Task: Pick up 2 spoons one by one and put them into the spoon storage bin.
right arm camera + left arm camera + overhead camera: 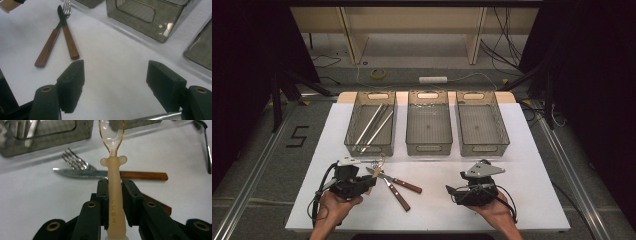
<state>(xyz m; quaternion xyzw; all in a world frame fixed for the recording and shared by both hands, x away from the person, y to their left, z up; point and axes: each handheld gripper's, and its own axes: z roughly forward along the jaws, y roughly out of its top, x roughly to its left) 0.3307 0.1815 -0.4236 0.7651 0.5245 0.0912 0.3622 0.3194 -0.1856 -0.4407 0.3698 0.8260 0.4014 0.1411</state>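
On the near left part of the white worktop (pixel 512 150), the left gripper (pixel 371 181) is clamped on a small spoon (pixel 114 195) with a pale, cream-coloured handle and a clear amber bowl; in the left gripper view its two black fingers (pixel 103 195) press against the handle from either side, and the bowl points away from the hand (the letters LUSN run down the handle). The spoon is held above the worktop, just over a wooden-handled knife (pixel 107 173) and a fork (pixel 75 162) whose tines show behind the blade. In the high view the knife and fork lie crossed just right of the left gripper, their brown handles spread toward the person. The right gripper (pixel 115 82) sits well apart at the near right, its fingers spread wide with nothing between them, only bare worktop below. Three grey mesh baskets stand in a row across the far side: the left basket (pixel 352 127) holds a few long metal utensils, while the middle basket (pixel 429 147) and right basket (pixel 504 127) hold nothing I can make out.
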